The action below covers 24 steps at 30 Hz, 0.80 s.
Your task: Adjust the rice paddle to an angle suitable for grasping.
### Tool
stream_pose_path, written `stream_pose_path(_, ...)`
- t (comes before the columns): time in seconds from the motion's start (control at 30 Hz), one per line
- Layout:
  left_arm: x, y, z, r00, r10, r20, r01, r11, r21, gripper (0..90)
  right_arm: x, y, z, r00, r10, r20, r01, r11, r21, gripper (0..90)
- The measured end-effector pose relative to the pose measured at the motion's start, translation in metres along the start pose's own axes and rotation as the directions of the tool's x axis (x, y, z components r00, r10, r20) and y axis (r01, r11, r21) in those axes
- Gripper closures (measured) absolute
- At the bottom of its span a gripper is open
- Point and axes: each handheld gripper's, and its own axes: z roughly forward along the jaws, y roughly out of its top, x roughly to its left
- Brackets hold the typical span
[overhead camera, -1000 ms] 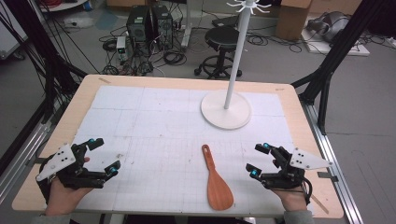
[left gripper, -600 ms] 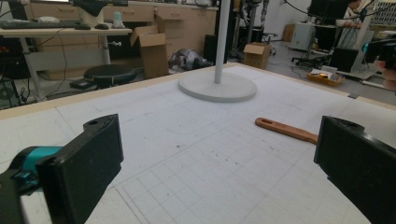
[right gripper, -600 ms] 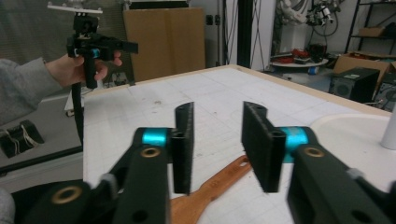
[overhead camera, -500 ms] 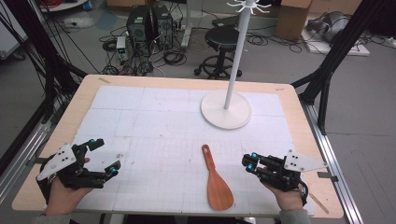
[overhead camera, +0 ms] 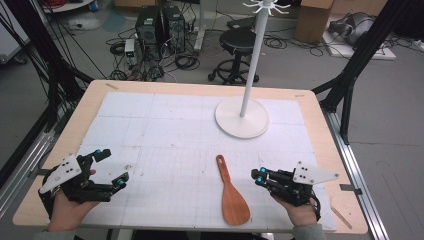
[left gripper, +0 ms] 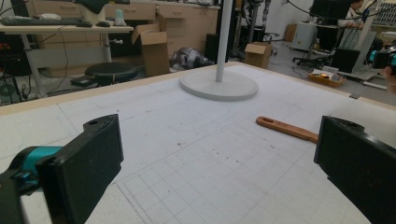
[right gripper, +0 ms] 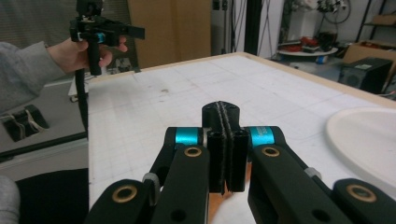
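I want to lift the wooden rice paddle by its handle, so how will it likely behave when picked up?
The wooden rice paddle looks like one solid, thin piece, so probably stiff and light. It lies flat on the table mat, so getting under its edge may be awkward. Its broad blade outweighs the narrow handle, so gripped at the handle end it may droop or pivot.

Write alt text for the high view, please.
A wooden rice paddle lies on a white gridded table between two hand-held grippers: the left gripper open, the right gripper shut and empty beside the paddle. A white stand rises behind.
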Motion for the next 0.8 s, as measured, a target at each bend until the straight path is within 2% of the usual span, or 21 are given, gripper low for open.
stream_pose_path(0.07, 0.000, 0.000, 0.000, 1.0000, -0.002, -0.001, 0.002, 1.0000, -0.001, 1.8, 0.003, -0.001, 0.006, 0.9999, 0.002, -0.013, -0.002, 1.000, -0.001, 89.9)
stream_pose_path(0.37, 0.001, 0.000, -0.001, 1.0000, -0.004, -0.004, 0.004, 1.0000, -0.001, 1.8, 0.014, -0.010, 0.028, 0.9983, -0.001, -0.058, 0.006, 0.997, 0.074, 89.9)
stream_pose_path(0.43, 0.001, -0.001, -0.001, 1.0000, -0.005, -0.003, 0.005, 1.0000, 0.000, 1.8, 0.017, -0.016, 0.036, 0.9974, 0.003, -0.072, 0.005, 0.994, 0.109, 89.9)
stream_pose_path(0.5, 0.001, -0.001, -0.001, 1.0000, -0.007, -0.005, 0.007, 1.0000, 0.001, 1.8, 0.018, -0.019, 0.041, 0.9980, 0.000, -0.063, 0.010, 0.988, 0.153, 89.9)
stream_pose_path(0.6, 0.001, -0.001, -0.001, 1.0000, -0.007, -0.005, 0.007, 1.0000, 0.000, 1.8, 0.018, -0.024, 0.044, 0.9975, 0.014, -0.069, -0.003, 0.987, 0.158, 90.0)
stream_pose_path(0.63, 0.001, -0.001, -0.001, 0.9999, -0.010, -0.005, 0.010, 1.0000, -0.001, 1.8, 0.020, -0.027, 0.048, 0.9971, 0.015, -0.075, -0.002, 0.983, 0.181, 90.0)
stream_pose_path(0.8, 0.002, -0.001, -0.001, 0.9999, -0.015, -0.008, 0.015, 0.9999, 0.001, 1.8, 0.022, -0.031, 0.055, 0.9960, 0.003, -0.090, 0.016, 0.978, 0.210, 90.0)
